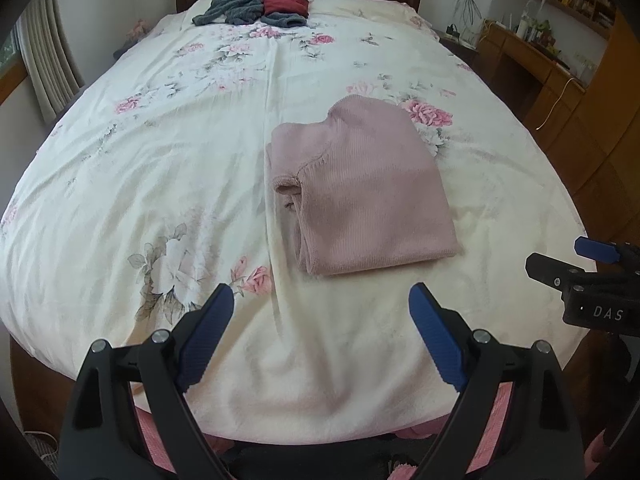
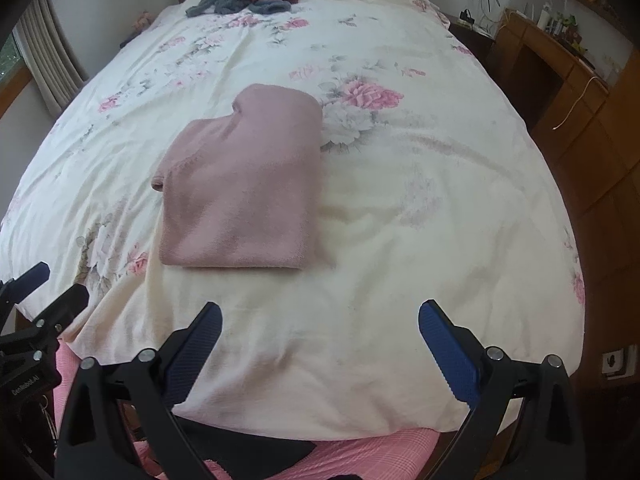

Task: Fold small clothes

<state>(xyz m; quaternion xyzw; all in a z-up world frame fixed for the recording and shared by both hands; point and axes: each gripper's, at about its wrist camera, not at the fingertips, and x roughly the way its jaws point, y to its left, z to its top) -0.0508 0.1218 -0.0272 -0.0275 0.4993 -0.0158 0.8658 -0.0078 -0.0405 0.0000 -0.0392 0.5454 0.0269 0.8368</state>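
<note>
Two grippers hover at the near edge of the bed (image 1: 120, 184), the left gripper (image 1: 320, 300) and the right gripper (image 2: 320, 316), each with its fingers spread wide and grasping nothing. One pink garment (image 1: 360, 192) lies folded on the floral sheet, ahead of both grippers and apart from them. Its stack looks complete, so the step in hand is judged to be fetching the next item. One loose pile of clothes (image 1: 256, 6), grey and dark red, waits by the headboard; the piece count cannot be told. A good pick takes one layer only, lifted clear without dragging the sheet or disturbing the folded garment.
</note>
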